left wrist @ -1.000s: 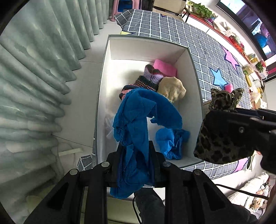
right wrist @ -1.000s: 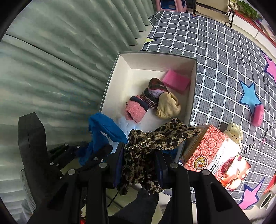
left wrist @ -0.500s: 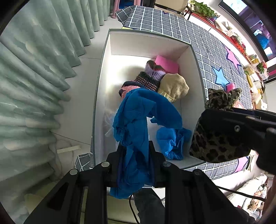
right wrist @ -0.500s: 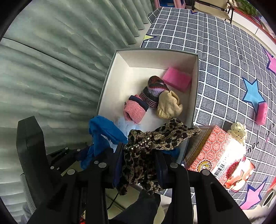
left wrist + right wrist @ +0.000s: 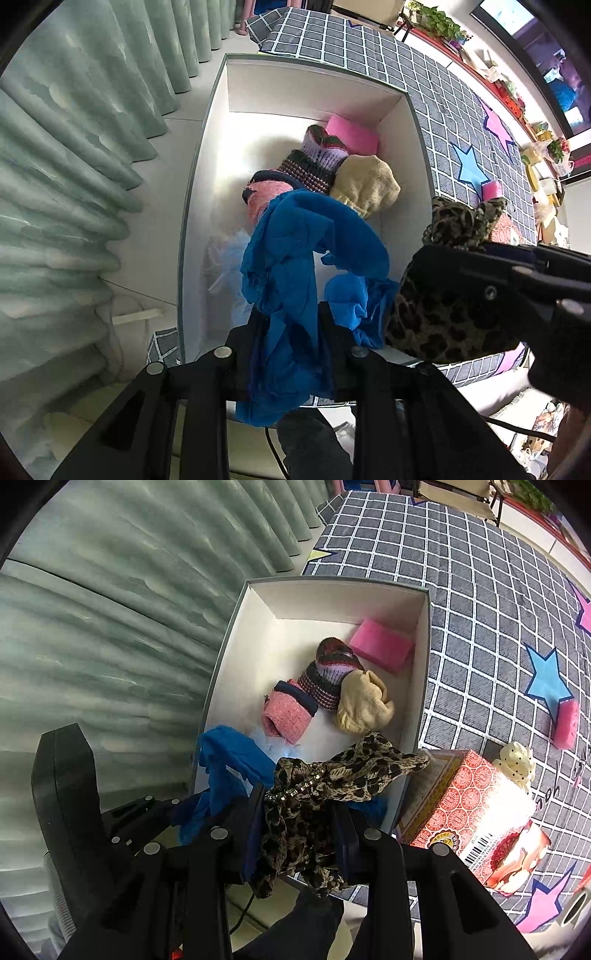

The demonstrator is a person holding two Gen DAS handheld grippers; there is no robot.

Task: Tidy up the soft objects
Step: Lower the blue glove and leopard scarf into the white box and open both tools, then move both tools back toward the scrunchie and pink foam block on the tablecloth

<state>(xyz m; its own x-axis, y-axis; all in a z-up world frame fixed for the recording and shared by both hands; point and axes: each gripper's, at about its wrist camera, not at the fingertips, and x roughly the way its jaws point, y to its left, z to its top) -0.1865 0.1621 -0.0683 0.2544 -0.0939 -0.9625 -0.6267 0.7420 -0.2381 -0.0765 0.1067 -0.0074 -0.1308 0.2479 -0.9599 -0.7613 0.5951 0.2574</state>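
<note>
A white open box (image 5: 314,85) lies on the floor below both grippers. My left gripper (image 5: 291,321) points down over its near end. A blue cloth (image 5: 306,236) hangs between the gripper's fingers and drapes into the box. The jaws are opening, and the pads still touch the cloth. My right gripper (image 5: 299,812) is shut on a leopard-print cloth (image 5: 332,775) above the box's near right corner. Inside the box lie a pink sponge (image 5: 380,646), a striped knit sock (image 5: 328,675), a beige sock (image 5: 364,705) and a pink sock (image 5: 286,716).
Green curtains (image 5: 74,147) hang close along the box's left side. On the right is a grey checked rug (image 5: 480,590) with stars. A red patterned carton (image 5: 469,812), a cream dotted soft item (image 5: 517,764) and another pink sponge (image 5: 565,720) sit on it.
The box has shifted slightly up in the left wrist view. Both cloths hang between the fingers as before.
</note>
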